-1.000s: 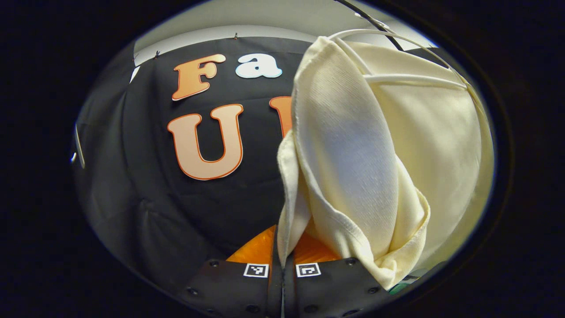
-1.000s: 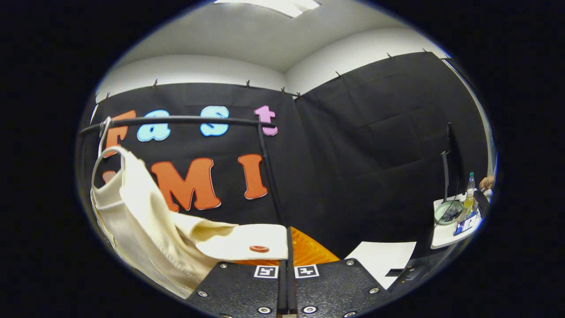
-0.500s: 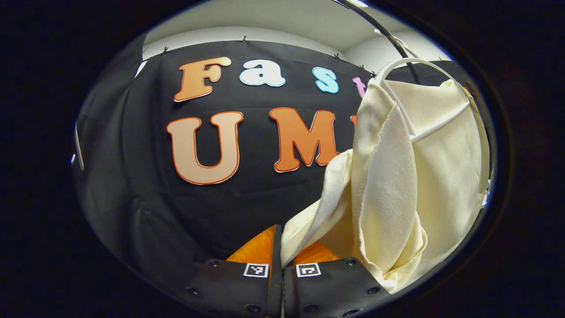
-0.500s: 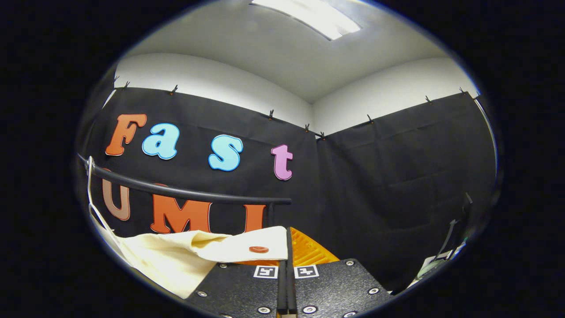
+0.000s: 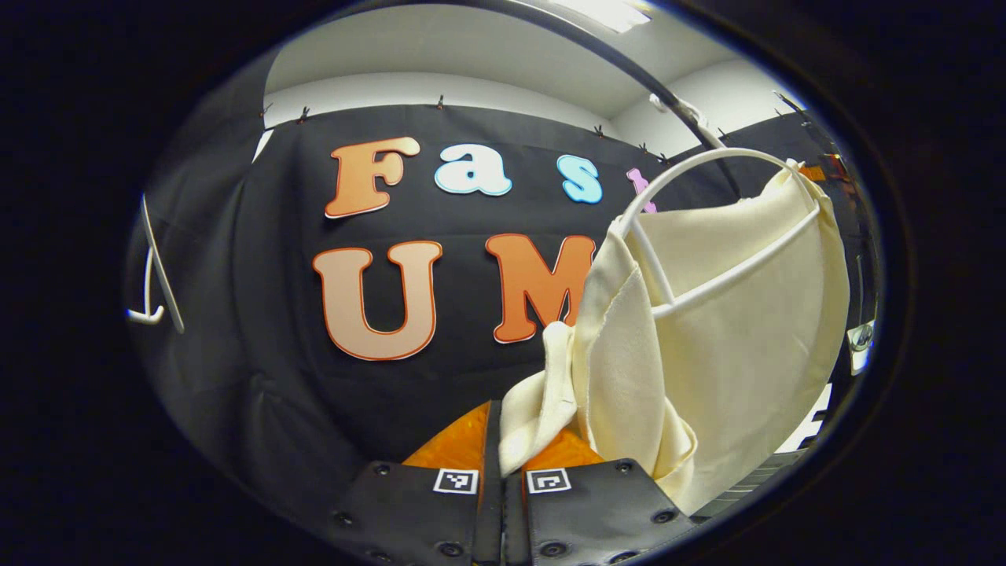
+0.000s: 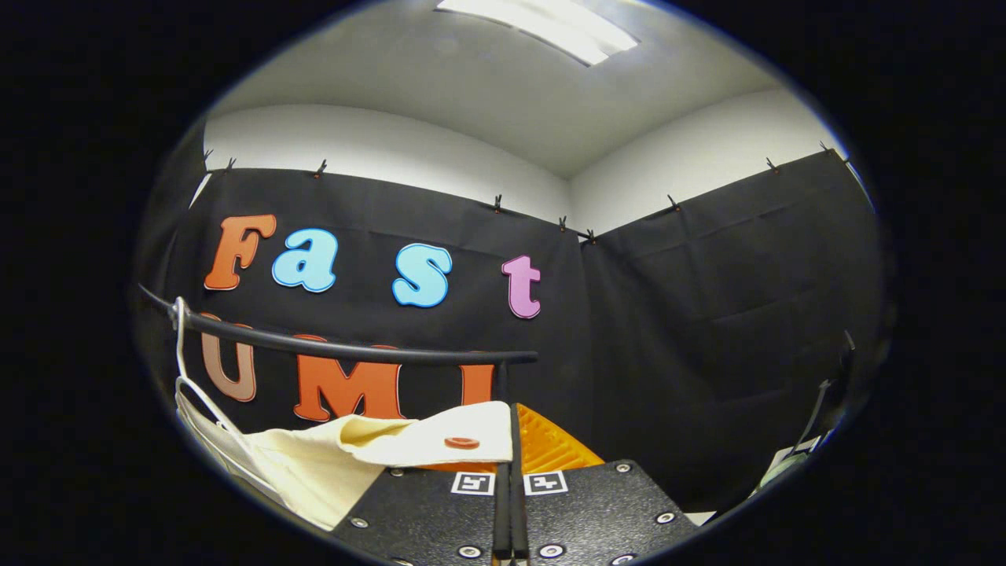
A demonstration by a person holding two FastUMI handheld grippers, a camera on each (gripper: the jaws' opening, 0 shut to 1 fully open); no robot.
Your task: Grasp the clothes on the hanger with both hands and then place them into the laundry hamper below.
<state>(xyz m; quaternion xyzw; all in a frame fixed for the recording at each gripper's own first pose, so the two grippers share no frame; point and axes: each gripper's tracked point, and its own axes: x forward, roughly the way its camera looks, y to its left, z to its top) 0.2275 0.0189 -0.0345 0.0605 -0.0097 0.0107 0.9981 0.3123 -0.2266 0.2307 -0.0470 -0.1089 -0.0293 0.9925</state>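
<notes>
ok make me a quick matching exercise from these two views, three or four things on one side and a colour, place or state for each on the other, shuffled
Things:
1. garment
2. hanger
3. rail
4. left gripper

Descriptions:
A. dark bar that the hanger's hook hangs on
B. shut on a fold of cloth
C. cream, draped over the hanger
D. white, a curved frame

Pairs: 1-C, 2-D, 3-A, 4-B

We see black cloth wall (image 6: 707, 299) clipped along top edge, meeting at corner. White upper wall (image 6: 377, 149) above cloth. Grey ceiling (image 6: 440, 71) carries long bright light panel (image 6: 542, 27). Black rail (image 6: 354, 351) crosses before cloth in right gripper view.
</notes>
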